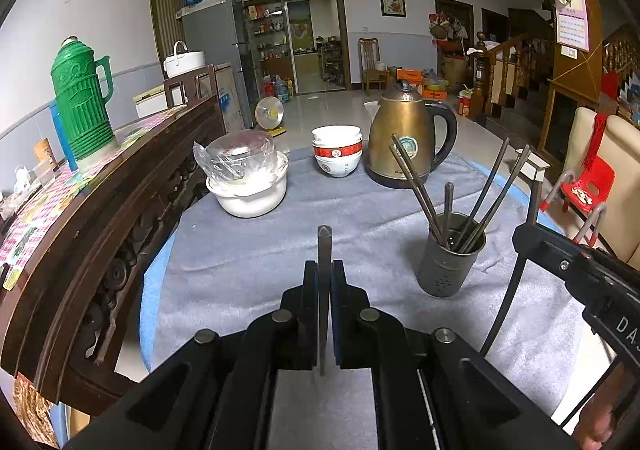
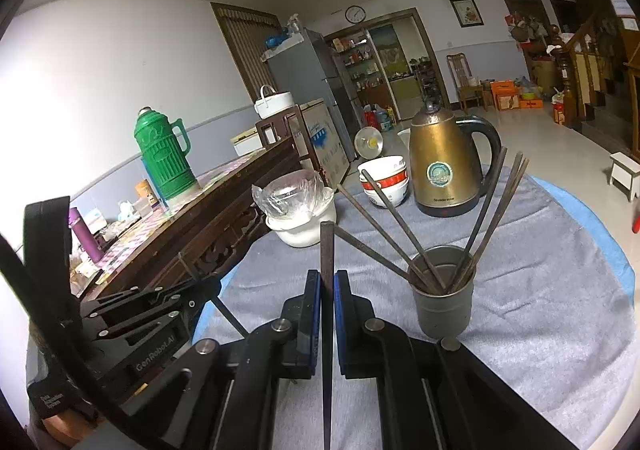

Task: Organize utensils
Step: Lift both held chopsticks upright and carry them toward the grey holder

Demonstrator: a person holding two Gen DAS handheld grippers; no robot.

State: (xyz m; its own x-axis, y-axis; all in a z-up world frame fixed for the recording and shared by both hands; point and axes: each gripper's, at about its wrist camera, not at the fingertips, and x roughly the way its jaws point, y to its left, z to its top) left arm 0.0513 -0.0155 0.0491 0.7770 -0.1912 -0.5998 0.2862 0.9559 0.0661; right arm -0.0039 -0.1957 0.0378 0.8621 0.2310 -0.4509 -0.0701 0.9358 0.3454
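A grey metal utensil cup (image 1: 451, 265) stands on the grey cloth and holds several dark chopsticks (image 1: 416, 186) that fan outward. My left gripper (image 1: 325, 270) is shut on one dark chopstick (image 1: 324, 246), held upright, left of the cup. My right gripper (image 2: 328, 282) is shut on another dark chopstick (image 2: 327, 250), also upright, just left of the cup (image 2: 442, 300). The right gripper also shows at the right edge of the left wrist view (image 1: 532, 194), holding its chopstick beside the cup. The left gripper's body shows at lower left in the right wrist view.
On the cloth-covered round table (image 1: 248, 258) stand a brass kettle (image 1: 404, 138), stacked bowls (image 1: 337, 152) and a white pot with a plastic-wrapped bowl (image 1: 248, 174). A dark wooden sideboard (image 1: 120, 186) with a green thermos (image 1: 82, 102) borders the left.
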